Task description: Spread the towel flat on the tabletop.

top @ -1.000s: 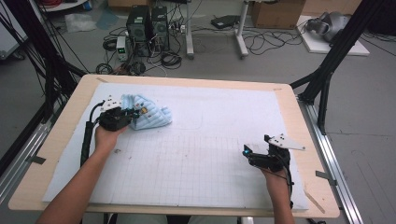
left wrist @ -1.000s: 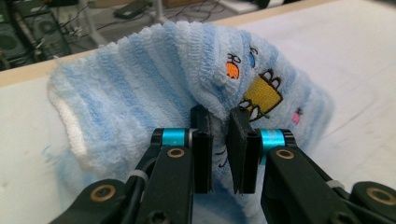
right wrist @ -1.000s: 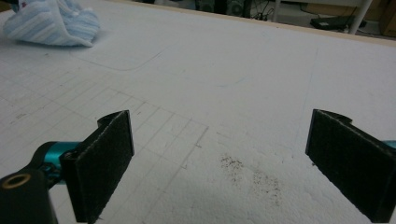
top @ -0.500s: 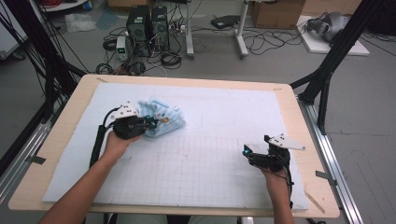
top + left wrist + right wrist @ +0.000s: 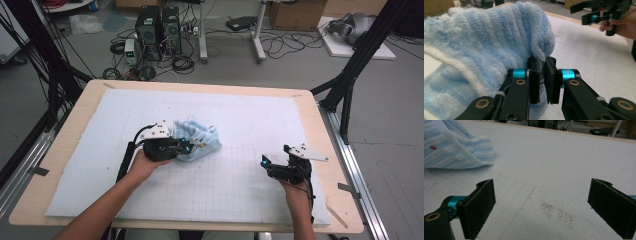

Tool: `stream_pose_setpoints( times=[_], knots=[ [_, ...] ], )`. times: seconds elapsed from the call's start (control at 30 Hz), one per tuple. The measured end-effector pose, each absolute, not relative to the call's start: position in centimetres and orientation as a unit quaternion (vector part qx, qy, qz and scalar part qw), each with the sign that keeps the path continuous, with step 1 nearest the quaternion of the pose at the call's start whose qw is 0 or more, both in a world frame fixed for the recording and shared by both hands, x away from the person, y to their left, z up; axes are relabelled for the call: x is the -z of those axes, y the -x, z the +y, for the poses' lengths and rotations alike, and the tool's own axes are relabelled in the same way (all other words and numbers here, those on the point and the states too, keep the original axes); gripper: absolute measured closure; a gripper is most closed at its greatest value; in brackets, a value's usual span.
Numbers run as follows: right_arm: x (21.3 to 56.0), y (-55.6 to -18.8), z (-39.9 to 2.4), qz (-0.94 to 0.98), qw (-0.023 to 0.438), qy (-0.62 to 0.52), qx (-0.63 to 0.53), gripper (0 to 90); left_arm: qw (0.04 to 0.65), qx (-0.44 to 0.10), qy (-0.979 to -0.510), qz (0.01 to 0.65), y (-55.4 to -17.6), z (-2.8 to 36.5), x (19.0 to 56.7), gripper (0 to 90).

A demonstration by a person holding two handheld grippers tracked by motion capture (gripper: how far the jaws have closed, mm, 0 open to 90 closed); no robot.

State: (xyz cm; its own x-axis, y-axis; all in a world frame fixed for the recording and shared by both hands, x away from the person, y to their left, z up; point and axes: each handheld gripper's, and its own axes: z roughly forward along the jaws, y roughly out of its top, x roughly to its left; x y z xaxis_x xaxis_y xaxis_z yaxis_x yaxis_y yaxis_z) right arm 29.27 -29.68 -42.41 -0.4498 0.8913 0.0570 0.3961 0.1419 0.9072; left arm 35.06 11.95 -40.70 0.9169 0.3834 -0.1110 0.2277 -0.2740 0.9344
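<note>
A crumpled light-blue and white striped towel (image 5: 197, 137) lies bunched near the middle of the white gridded mat (image 5: 240, 180). My left gripper (image 5: 186, 146) is at the towel's left edge, shut on a fold of the towel (image 5: 499, 45); in the left gripper view its pads (image 5: 534, 82) pinch the cloth between them. My right gripper (image 5: 265, 162) rests low over the mat at the right, apart from the towel, its jaws wide open with nothing between its pads (image 5: 480, 205). In the right gripper view the towel (image 5: 454, 147) lies at the upper left.
The mat covers a wooden table (image 5: 330, 135). Dark specks (image 5: 556, 212) lie on the mat between the right gripper's jaws. Beyond the table's far edge stand computer cases (image 5: 155, 25), cables and black frame legs (image 5: 350, 75) on the floor.
My left hand has dragged the towel from the far left toward the middle of the mat, still pinching it. The right hand has stayed where it was.
</note>
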Motion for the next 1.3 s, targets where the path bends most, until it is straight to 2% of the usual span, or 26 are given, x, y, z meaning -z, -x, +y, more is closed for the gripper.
stream_pose_setpoints(
  times=[0.1,0.2,0.23,0.27,0.3,0.33,0.4,0.53,0.67,0.73,0.8,0.87,0.9,0.93,1.1,1.17,1.27,1.3],
  knots=[
    [42.4,-29.3,-29.7,0.708,0.262,-0.454,-0.472,6.9,0.579,-0.052,-0.794,0.178,-34.5,11.4,40.7,82.8],
    [42.4,-29.3,-29.7,0.709,0.263,-0.454,-0.471,6.9,0.579,-0.060,-0.792,0.182,-34.1,11.2,40.9,81.5],
    [42.4,-29.3,-29.7,0.710,0.263,-0.453,-0.471,6.9,0.579,-0.060,-0.792,0.182,-34.1,11.2,40.9,77.0],
    [42.4,-29.3,-29.7,0.711,0.263,-0.451,-0.471,6.9,0.579,-0.077,-0.784,0.209,-34.4,11.6,40.9,66.2],
    [42.4,-29.3,-29.7,0.711,0.263,-0.451,-0.471,6.9,0.579,-0.077,-0.784,0.209,-34.4,11.6,40.9,53.8],
    [42.4,-29.2,-29.7,0.710,0.261,-0.454,-0.470,6.9,0.585,-0.106,-0.766,0.244,-34.6,12.3,40.6,43.2],
    [42.5,-29.2,-29.7,0.711,0.259,-0.455,-0.470,6.9,0.591,-0.123,-0.757,0.251,-34.7,12.7,40.3,37.2],
    [42.5,-29.3,-29.5,0.714,0.260,-0.451,-0.468,6.9,0.572,-0.193,-0.751,0.267,-34.9,14.0,39.5,30.6],
    [42.6,-29.4,-29.0,0.721,0.251,-0.447,-0.467,6.9,0.544,-0.192,-0.761,0.297,-36.0,14.4,40.4,24.0],
    [42.6,-29.5,-28.7,0.726,0.248,-0.440,-0.467,6.9,0.530,-0.179,-0.769,0.309,-36.5,14.2,41.2,24.6],
    [42.6,-29.5,-28.5,0.730,0.244,-0.437,-0.466,6.8,0.523,-0.164,-0.780,0.302,-37.0,13.9,41.8,31.0],
    [42.9,-29.8,-27.6,0.745,0.235,-0.425,-0.457,6.8,0.522,-0.153,-0.788,0.289,-37.3,13.8,42.3,62.8],
    [42.9,-29.9,-27.2,0.752,0.233,-0.418,-0.453,6.9,0.525,-0.158,-0.788,0.282,-37.4,14.0,42.3,74.9],
    [43.0,-30.1,-26.8,0.757,0.227,-0.412,-0.452,6.9,0.530,-0.160,-0.784,0.281,-37.4,14.1,42.2,80.5],
    [43.3,-31.2,-24.2,0.787,0.193,-0.385,-0.443,9.1,0.549,-0.161,-0.770,0.284,-37.1,15.3,41.4,82.3],
    [43.0,-31.7,-23.4,0.790,0.182,-0.369,-0.454,27.5,0.550,-0.163,-0.770,0.280,-37.0,15.5,41.3,82.0],
    [42.4,-32.6,-22.1,0.785,0.172,-0.352,-0.479,43.4,0.555,-0.170,-0.764,0.281,-36.9,16.2,41.2,79.5],
    [42.4,-32.6,-22.1,0.785,0.172,-0.352,-0.479,43.4,0.555,-0.170,-0.764,0.281,-36.9,16.2,41.2,78.6]
  ],
)
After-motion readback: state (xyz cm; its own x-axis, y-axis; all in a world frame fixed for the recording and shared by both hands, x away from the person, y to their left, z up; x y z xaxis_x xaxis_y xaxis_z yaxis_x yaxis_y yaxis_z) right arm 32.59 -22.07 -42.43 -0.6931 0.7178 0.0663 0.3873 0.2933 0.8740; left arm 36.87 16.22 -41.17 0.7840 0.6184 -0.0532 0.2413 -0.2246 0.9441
